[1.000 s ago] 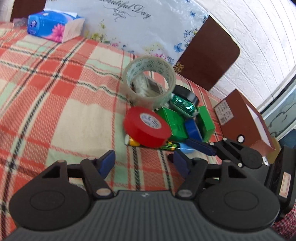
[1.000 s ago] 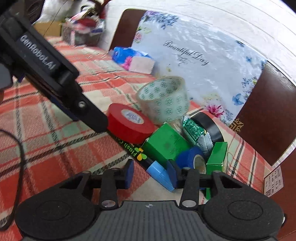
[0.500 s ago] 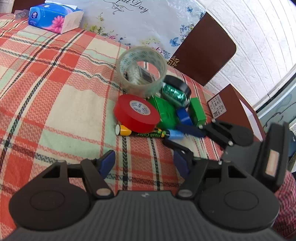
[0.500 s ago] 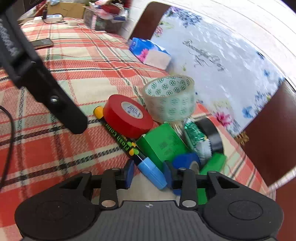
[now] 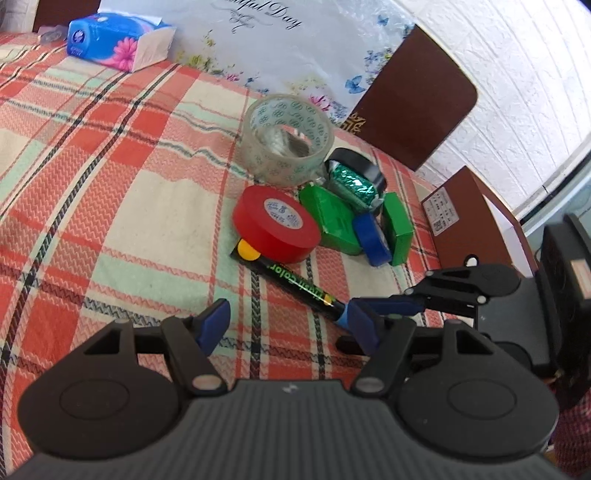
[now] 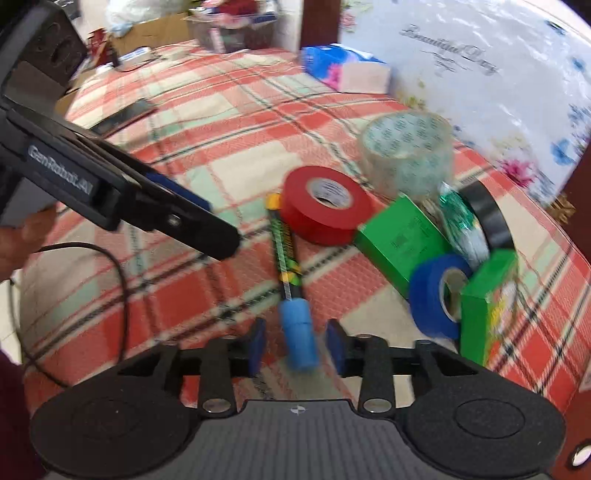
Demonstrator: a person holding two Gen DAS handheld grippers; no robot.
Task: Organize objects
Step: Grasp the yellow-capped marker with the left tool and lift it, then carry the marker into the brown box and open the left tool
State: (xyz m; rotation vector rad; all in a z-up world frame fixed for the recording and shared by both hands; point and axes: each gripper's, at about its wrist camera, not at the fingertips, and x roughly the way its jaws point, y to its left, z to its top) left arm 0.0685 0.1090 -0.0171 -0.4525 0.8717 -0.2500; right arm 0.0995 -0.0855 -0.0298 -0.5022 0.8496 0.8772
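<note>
A black marker point(image 5: 291, 280) with a blue cap point(image 6: 299, 341) lies on the plaid tablecloth point(image 5: 110, 192), its yellow end beside a red tape roll point(image 5: 275, 223). My right gripper point(image 6: 297, 349) is open, with the blue cap between its pads; whether they touch it I cannot tell. It shows in the left wrist view point(image 5: 384, 308). My left gripper point(image 5: 288, 326) is open and empty, just short of the marker. A clear tape roll point(image 5: 286, 138), black tape point(image 5: 356, 164), blue tape point(image 5: 371, 238) and green boxes point(image 5: 334, 219) form a cluster.
A tissue pack point(image 5: 118, 38) lies at the far left. A floral plastic sheet point(image 5: 277, 40) and brown chair backs point(image 5: 410, 98) stand behind the table. A phone point(image 6: 123, 116) and a clutter box point(image 6: 232, 35) sit far off in the right wrist view.
The marker has been drawn out from under the pile toward me and turned. My right gripper moved back with its pads around the cap. My left gripper pulled back a little.
</note>
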